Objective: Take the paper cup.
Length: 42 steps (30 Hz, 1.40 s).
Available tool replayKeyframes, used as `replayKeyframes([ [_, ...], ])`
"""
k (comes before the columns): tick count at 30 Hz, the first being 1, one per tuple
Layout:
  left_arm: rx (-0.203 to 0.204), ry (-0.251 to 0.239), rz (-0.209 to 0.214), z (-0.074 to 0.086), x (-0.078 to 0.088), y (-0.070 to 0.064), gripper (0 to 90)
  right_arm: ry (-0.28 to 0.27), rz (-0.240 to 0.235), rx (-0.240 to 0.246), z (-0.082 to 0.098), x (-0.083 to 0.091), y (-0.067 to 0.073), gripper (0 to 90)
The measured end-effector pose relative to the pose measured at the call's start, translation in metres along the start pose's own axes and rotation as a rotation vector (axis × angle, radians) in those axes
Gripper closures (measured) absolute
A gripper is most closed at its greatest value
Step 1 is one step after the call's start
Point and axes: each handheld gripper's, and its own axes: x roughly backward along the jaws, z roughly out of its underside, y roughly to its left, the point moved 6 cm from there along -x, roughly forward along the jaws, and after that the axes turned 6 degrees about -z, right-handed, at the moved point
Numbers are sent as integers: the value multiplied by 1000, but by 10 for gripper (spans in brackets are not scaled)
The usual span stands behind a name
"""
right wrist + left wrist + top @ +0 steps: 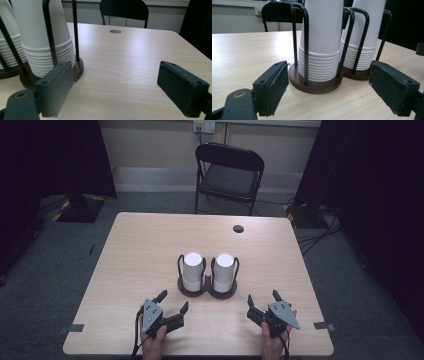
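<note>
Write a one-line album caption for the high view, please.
Two open hand-held grippers, left gripper and right gripper, wait before twin stacks of white cups in a dark holder.

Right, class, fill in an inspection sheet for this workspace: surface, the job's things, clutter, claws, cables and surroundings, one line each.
Surface: pale wood table, with a round hole near the far edge.
Job's things: two stacks of white paper cups, left stack and right stack, upside down in a dark brown double cup holder with black wire loops.
Clutter: nothing seen.
Claws: left claw and right claw both open, holding nothing, short of the holder.
Cables: one trails from the left claw; more on the floor at right.
Surroundings: black folding chair beyond the table, grey floor, dark curtains at both sides.
</note>
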Motion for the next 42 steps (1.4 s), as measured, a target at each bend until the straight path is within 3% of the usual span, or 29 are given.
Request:
replayKeyframes([
  [2,3,1,1,0,0,0,160,-3,-6,-2,0,0,0,128],
  [3,4,3,3,0,0,0,160,-18,-33,-4,0,2,1,127],
  [7,8,3,3,0,-1,0,160,-11,-4,2,0,1,1,135],
  [12,7,7,0,0,-1,0,158,3,-13,13,0,1,2,142],
  [15,10,4,3,0,-1,0,158,8,-42,-3,0,1,3,165],
  [19,4,10,7,0,-1,0,158,30,-33,-5,1,-2,3,187],
  [27,17,-3,9,0,0,0,159,26,-108,-25,-3,-3,9,264],
  [35,5,-9,8,0,1,0,160,2,-169,-6,-21,-4,21,315],
  [42,1,-10,5,0,1,-1,162,10,-228,-38,-27,-7,28,381],
])
